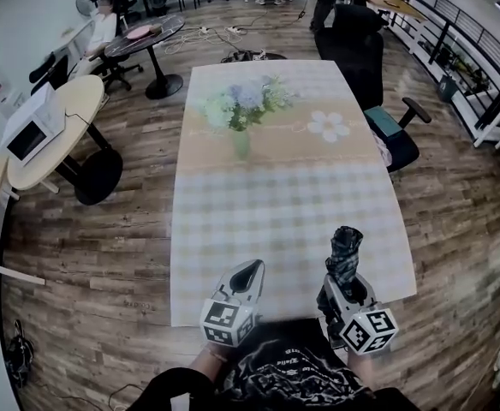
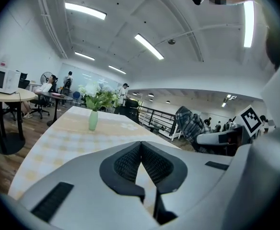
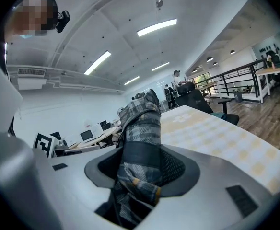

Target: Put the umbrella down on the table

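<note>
The right gripper [image 3: 141,169] is clenched on a folded plaid umbrella [image 3: 141,123]. Its dark ribbed pads press the bundle from both sides just below the umbrella's dark strap, and the checked fabric sticks out beyond the jaws and also bunches behind them. In the head view the umbrella juts forward from that gripper over the near right part of the table [image 1: 233,229], close to the edge nearest the person. It is carried in the jaws rather than lying on the cloth. The left gripper [image 2: 141,145] is closed with nothing in it: its two pads meet at the tips, and only the checked tablecloth shows past them. It hovers beside the right gripper, over the near edge of the table and a little to the left. Farther along the table, near its middle, stands a pale green vase [image 1: 241,142] with a bunch of white and lilac flowers [image 1: 241,101]. A white flower shape [image 1: 329,125] lies on the cloth to the vase's right. A black office chair [image 1: 357,54] stands at the table's far right side, and a microwave [image 1: 32,131] sits on a round table [image 1: 77,101] off to the left.
</note>
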`<state>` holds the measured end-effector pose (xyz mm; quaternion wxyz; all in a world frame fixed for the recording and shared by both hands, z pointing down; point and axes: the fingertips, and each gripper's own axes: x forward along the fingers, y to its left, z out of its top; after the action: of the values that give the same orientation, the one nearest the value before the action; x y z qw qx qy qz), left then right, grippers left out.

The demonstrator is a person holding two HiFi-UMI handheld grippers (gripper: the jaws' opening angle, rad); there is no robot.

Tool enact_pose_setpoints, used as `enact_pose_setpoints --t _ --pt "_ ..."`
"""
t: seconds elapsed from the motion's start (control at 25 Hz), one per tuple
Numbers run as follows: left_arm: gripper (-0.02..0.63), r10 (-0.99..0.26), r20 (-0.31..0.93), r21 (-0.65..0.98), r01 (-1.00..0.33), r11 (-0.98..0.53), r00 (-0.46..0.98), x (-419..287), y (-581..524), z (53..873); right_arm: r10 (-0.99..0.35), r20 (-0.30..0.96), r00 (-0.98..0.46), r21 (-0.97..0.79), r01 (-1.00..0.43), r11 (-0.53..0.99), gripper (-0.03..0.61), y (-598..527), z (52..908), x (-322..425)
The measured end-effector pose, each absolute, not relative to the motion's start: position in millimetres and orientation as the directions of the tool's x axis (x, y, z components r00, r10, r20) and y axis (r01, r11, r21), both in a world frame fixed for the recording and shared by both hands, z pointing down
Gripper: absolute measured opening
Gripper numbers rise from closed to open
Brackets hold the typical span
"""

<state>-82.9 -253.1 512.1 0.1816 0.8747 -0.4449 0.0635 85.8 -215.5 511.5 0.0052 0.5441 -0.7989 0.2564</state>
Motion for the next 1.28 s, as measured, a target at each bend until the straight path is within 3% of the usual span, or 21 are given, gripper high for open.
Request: enact_pose_setpoints --t 0.88,1.28 --pt "0.018 -0.868 0.273 0.270 -0.899 -0.344 0.414 -105 -292 503 -0.788 0.368 -0.494 -0.320 -0.863 0.392 0.209 -344 495 77" --pt "0.018 -0.883 0.300 0.246 -0.923 -0.294 0.361 -98 -294 509 -0.721 0.403 -0.564 -0.384 -0.819 0.427 0.209 -396 518 71"
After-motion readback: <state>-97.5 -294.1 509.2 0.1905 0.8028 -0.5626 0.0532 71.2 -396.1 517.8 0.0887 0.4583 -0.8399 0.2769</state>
